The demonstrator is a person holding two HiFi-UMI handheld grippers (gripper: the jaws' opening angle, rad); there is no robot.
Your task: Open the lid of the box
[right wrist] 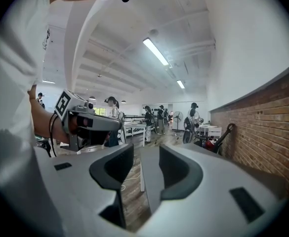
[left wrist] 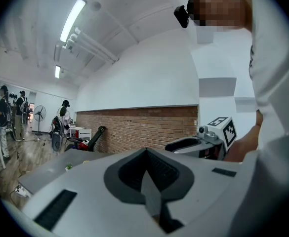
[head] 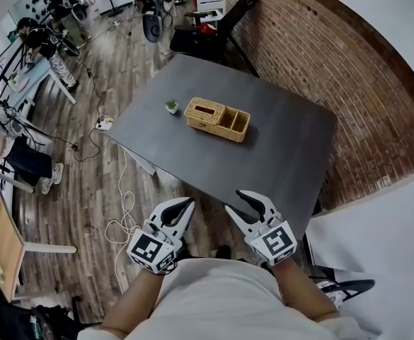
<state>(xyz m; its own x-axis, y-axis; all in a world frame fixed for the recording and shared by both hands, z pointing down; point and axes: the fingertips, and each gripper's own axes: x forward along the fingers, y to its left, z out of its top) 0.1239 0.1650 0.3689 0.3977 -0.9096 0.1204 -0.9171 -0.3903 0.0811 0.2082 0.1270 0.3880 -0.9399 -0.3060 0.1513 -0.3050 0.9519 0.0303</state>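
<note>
Light, stiff and rough-surfaced by its look, the wicker box [head: 217,119] sits mid-way across the grey table [head: 291,154], well beyond both grippers, its slotted lid [head: 205,109] best pinched at an edge; the left gripper [head: 184,205] is closed on nothing, the right gripper [head: 236,202] parted and empty

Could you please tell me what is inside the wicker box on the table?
The wicker box has two open compartments that look empty. Its larger section is covered by a slotted lid, so anything beneath is hidden.
</note>
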